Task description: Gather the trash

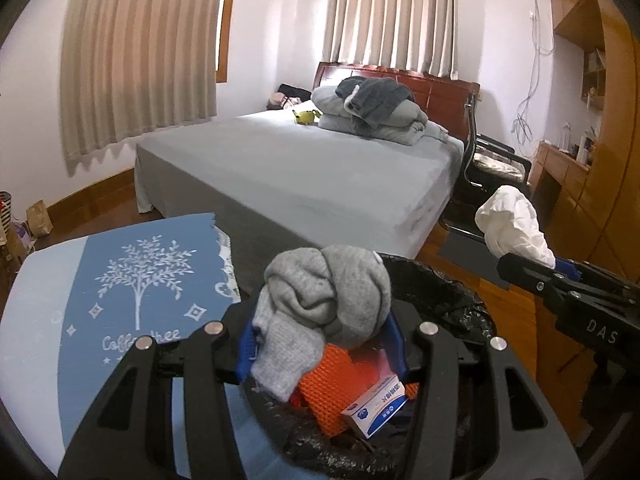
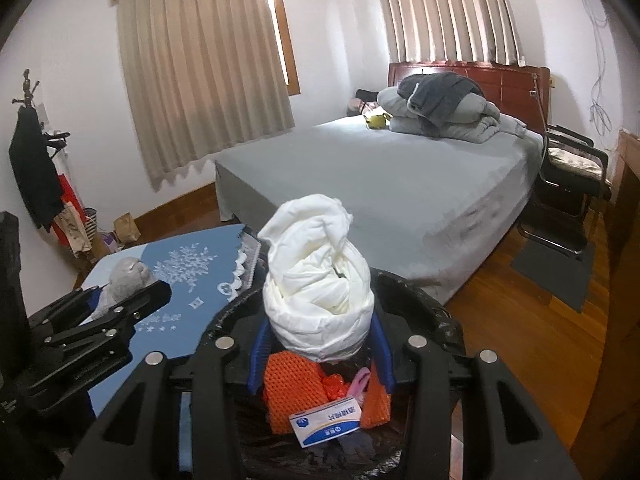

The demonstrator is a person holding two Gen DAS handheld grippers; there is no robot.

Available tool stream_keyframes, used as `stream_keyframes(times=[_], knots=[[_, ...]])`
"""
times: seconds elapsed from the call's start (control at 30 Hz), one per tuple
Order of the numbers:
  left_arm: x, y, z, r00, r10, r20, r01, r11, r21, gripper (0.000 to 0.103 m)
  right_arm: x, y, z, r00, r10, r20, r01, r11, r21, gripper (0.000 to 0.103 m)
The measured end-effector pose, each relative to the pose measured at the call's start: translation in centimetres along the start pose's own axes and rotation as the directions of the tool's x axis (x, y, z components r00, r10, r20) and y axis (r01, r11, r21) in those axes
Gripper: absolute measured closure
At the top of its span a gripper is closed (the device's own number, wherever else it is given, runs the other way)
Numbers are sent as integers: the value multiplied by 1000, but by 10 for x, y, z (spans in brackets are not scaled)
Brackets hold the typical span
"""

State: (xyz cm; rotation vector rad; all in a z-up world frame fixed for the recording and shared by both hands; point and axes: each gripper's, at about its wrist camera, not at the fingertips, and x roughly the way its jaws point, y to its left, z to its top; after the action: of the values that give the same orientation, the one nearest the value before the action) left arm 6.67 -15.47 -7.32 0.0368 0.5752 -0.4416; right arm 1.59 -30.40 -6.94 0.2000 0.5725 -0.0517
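A grey sock (image 1: 324, 304) is clamped by the left gripper (image 1: 322, 344) and a white wad (image 2: 318, 292) by the right gripper (image 2: 318, 344), over the black-lined bin (image 1: 448, 292), whose base is hidden. "Coffee tree" is partly readable on the blue mat (image 1: 136, 280).

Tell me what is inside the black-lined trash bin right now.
Inside the black-lined trash bin lie orange netted mesh, a blue-and-white cardboard box and a pink scrap. Anything deeper is covered by these and by the gripper frames.
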Motion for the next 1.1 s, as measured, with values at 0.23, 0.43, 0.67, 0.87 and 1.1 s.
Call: stream_keyframes(times=[0.23,0.43,0.67,0.87,1.1], knots=[[26,-4,-3,999,-6,-34,6,1000,3,53,16,-12,-5,999,-19,-29,19,1000,10,60],[44,-8,-2,998,-26,-58,27,1000,10,53,36,-24,-11,997,-37,-68,38,999,17,59],[60,-7,0,995,-55,-78,55,998,-2,52,54,-36,-12,994,-45,-101,48,999,26,59],[68,-6,-1,993,-78,-90,79,997,2,44,63,-40,-13,991,-51,-122,54,998,29,53],[60,4,5,996,-59,-63,59,998,-9,23,62,-45,-12,991,-79,-112,83,996,33,27]])
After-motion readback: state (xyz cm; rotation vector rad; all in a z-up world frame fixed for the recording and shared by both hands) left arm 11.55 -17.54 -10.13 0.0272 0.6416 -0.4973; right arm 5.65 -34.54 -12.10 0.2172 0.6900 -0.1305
